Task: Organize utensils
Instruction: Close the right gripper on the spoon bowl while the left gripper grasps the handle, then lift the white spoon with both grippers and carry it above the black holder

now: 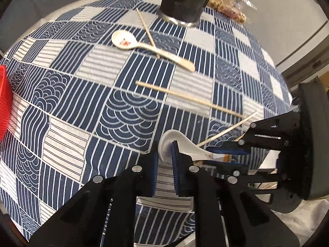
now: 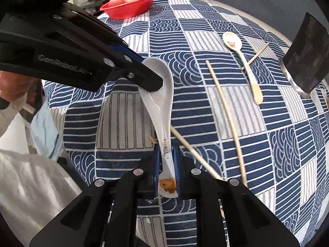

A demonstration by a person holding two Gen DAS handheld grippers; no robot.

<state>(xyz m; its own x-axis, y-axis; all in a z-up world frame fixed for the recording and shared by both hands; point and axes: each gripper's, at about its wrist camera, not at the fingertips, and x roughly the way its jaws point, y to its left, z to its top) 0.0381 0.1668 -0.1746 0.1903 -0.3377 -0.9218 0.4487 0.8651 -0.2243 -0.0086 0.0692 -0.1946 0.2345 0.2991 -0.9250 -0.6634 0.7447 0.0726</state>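
A white ceramic spoon [image 2: 162, 103] with an orange picture on its handle is held above the blue and white patterned tablecloth [image 1: 82, 103]. My right gripper [image 2: 167, 158] is shut on the handle end. My left gripper [image 1: 165, 151] is shut on the rim of the spoon's bowl [image 1: 164, 144]; in the right wrist view the left gripper [image 2: 152, 82] reaches in from the upper left. The right gripper [image 1: 222, 157] shows at the right of the left wrist view. A cream spoon [image 1: 123, 40] and three loose chopsticks [image 1: 189, 98] lie on the cloth.
A dark cylindrical holder [image 1: 185, 0] stands at the far side of the table. A red basket [image 2: 127, 6] with apples sits at the far left corner. Snack packets [image 1: 232, 6] lie beside the holder. A person's hand [image 2: 14, 86] and pale sleeve are at the left edge.
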